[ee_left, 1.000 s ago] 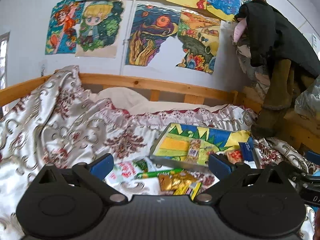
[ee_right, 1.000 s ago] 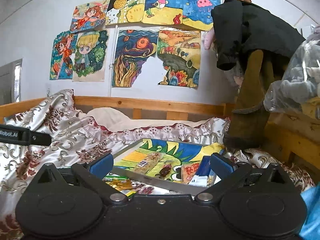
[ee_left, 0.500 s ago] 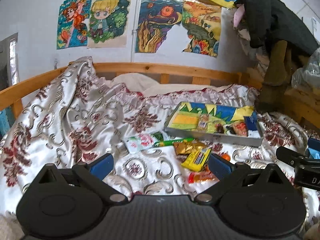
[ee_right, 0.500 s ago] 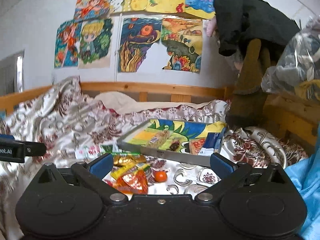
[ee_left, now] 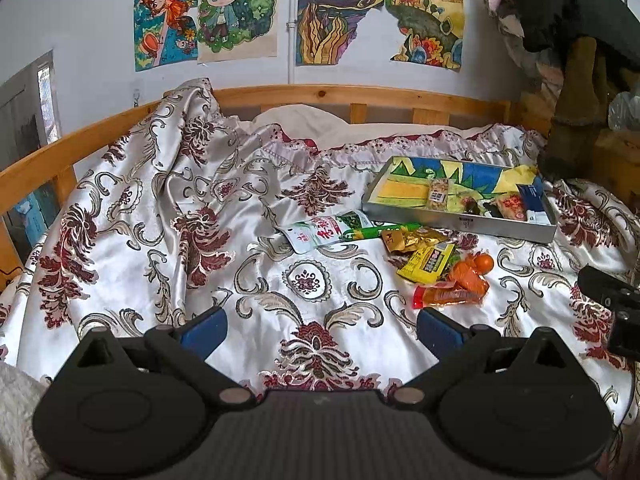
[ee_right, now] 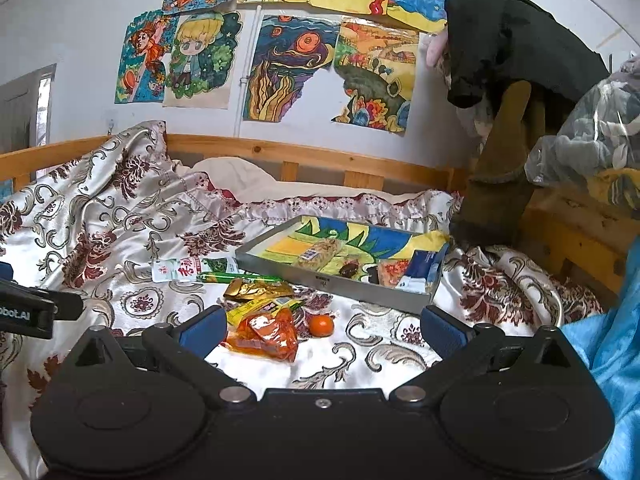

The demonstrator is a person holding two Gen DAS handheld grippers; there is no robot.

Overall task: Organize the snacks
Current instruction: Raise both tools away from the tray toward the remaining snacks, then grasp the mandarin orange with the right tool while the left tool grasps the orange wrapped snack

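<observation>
The loose snacks lie in a small cluster on the bedspread (ee_left: 312, 292), just in front of the grey tray (ee_left: 460, 222): an orange wrapper (ee_right: 266, 334) with a small orange fruit (ee_right: 321, 325) touching its right side, a yellow packet (ee_left: 428, 261) behind them, a gold packet (ee_left: 416, 237), a thin green stick pack (ee_left: 380, 231) and a white-and-green sachet (ee_left: 320, 233) furthest left. Inside the tray, on its colourful lining, sit a biscuit pack (ee_right: 318, 253) with a blue label, a dark sweet (ee_right: 349, 269), a red-patterned packet (ee_right: 392, 270) and a blue-and-white box (ee_right: 424, 264) against the right wall.

The right gripper (ee_right: 320, 330) hovers low over the cluster, its blue-padded fingers spread wide with the orange wrapper and fruit between them, touching nothing. The left gripper (ee_left: 320, 330) hangs further back, over bare bedspread, fingers likewise wide apart and empty.

The sachet carries red Chinese characters; the side of the left gripper, seen from the right wrist view, reads "bot.AI".

The bedspread is shiny cream satin with maroon floral scrolls, on a wooden bed frame (ee_left: 340, 94). Children's drawings (ee_right: 288, 68) cover the white wall, and dark clothes (ee_right: 516, 36) hang at the right.
</observation>
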